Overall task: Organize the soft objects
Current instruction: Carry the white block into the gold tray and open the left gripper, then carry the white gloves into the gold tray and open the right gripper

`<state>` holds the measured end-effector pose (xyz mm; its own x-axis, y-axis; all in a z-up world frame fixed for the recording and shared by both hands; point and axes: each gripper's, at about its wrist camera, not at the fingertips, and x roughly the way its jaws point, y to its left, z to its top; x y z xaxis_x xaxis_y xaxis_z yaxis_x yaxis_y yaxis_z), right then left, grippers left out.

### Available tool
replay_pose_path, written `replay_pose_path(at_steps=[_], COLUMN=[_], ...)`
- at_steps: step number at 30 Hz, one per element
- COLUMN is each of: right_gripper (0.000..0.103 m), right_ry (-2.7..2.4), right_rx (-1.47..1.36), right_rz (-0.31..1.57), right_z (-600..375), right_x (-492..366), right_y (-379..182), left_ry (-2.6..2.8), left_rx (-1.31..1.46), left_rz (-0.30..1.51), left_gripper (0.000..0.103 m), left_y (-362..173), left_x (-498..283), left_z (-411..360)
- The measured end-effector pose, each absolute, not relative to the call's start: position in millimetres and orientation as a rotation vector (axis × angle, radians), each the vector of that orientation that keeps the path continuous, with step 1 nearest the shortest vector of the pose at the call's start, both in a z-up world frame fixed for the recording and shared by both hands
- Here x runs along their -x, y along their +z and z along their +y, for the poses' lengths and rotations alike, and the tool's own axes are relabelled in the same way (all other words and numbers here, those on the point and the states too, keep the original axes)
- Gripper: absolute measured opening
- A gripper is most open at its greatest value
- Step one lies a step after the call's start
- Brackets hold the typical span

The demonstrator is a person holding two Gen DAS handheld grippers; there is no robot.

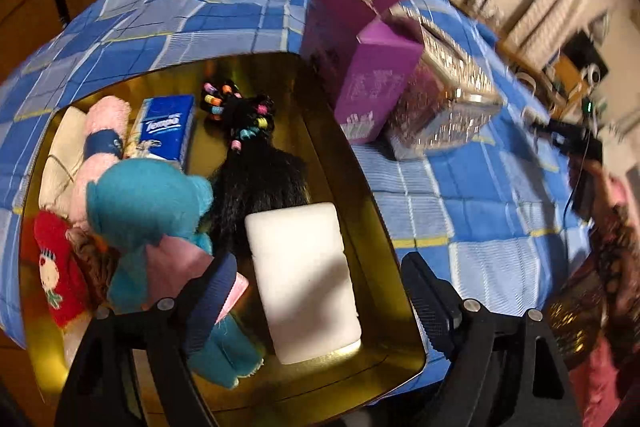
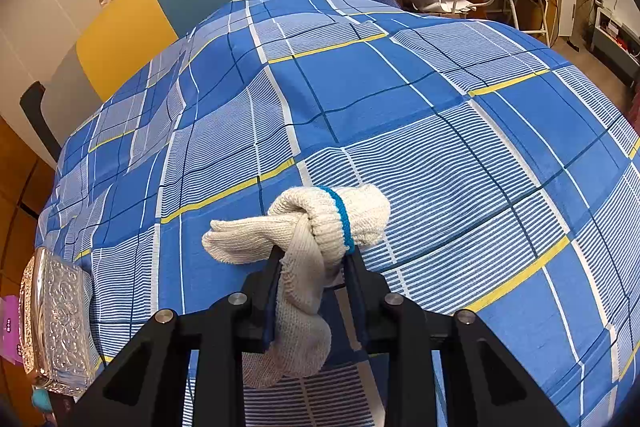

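Checked cloth [image 2: 400, 99] lies bare beyond my right gripper [image 2: 314, 259] clamping a knotted glove [image 2: 320, 223]; my left gripper [image 1: 316, 271] gapes over the sponge [image 1: 304, 279] in the tray [image 1: 356, 163].

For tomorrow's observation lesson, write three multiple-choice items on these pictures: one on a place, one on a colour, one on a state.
1. Where does the white block lie?
A. In the gold tray
B. On the purple box
C. On the floor

2. What colour is the band on the knotted glove?
A. Red
B. Blue
C. Green

3. How is the right gripper?
A. Wide open and empty
B. Shut on the glove
C. Shut on a tissue pack

Answers:
1 A, since the block rests on the tray's shiny floor beside the black hairpiece.
2 B, since a blue stripe circles the glove's cuff.
3 B, since both fingers press on the glove's knot above the checked cloth.
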<state>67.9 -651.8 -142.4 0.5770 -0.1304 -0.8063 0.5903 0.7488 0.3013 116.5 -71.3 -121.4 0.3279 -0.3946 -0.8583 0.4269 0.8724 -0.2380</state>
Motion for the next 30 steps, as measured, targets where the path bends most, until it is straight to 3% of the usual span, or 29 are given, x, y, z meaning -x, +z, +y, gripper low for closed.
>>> replay_pose_path(at_steps=[8,13,18,30], right_gripper=[0.029,0.029,0.029,0.029], right_ry=[-0.446,-0.468,-0.444,-0.066], right_rx=[-0.609,-0.509,-0.472,-0.27], right_rz=[0.741,0.58,0.544,0.449], right_z=[-654.2,-644.2,-629.2,-465.8], right_x=[-57.7,-42.9,-40.3,-40.4], right_y=[-125.0,-87.9,-51.0,60.9], left_ry=[-0.457,-0.416,-0.373,-0.288], left_rx=[0.03,0.011,0.033,0.188], left_rz=[0.949,0.899,0.85,0.738], left_gripper=[0.086,0.087,0.087,0.093], left_y=[-94.2,-88.4,-85.0,-64.4], left_x=[-107.1,-101.2,-100.1,-106.9], left_z=[-41.0,-22.2,-3.0,59.7])
